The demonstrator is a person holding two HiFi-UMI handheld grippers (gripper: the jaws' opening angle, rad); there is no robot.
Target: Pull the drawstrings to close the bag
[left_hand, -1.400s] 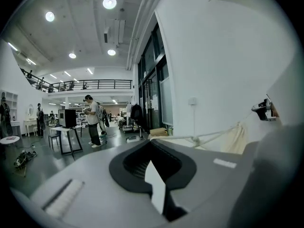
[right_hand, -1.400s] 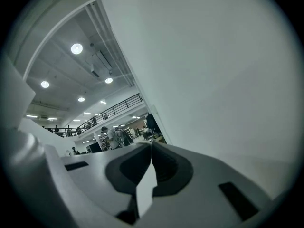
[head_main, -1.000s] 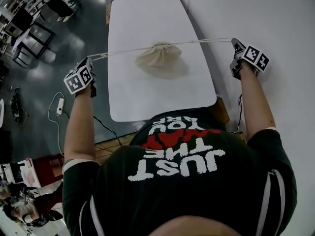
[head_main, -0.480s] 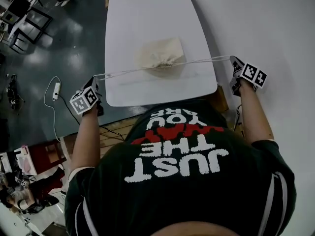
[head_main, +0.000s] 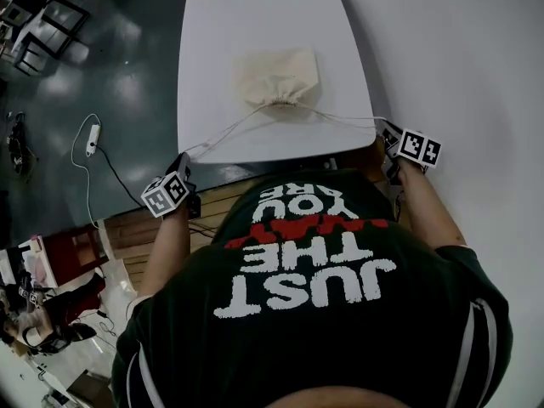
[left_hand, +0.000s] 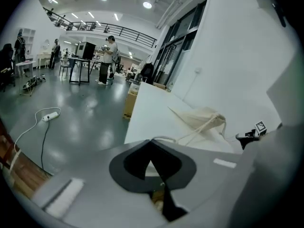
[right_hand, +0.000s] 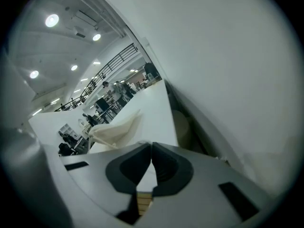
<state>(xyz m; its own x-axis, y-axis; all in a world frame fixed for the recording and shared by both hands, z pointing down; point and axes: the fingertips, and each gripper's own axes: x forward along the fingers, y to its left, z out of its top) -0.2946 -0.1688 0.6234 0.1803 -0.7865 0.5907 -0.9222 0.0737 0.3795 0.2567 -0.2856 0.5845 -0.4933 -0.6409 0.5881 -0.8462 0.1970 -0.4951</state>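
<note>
Two hand-held grippers are seen from above, one in each of a person's hands. The left hand-held gripper [head_main: 184, 161] has its jaws pressed together, pinching the end of the thin white left drawstring [head_main: 228, 131]. The right hand-held gripper [head_main: 389, 134] is likewise clamped tight on the thin white right drawstring [head_main: 340, 116]. From the jaws both cords run to the gathered mouth of a small cream cloth drawstring bag [head_main: 277, 75], forming a shallow upside-down V. The bag lies flat on a long white counter with rounded corners [head_main: 255, 11], its puckered mouth facing the person at 6 o'clock. From the bag, the left hand-held gripper sits between 7 and 8 o'clock, just off the counter's near edge. The right sits at about 4 o'clock, beside the near right corner. At 8 o'clock of the bag, well apart from it, a white power strip [head_main: 92, 139] lies on the dark glossy floor [head_main: 127, 75].
</note>
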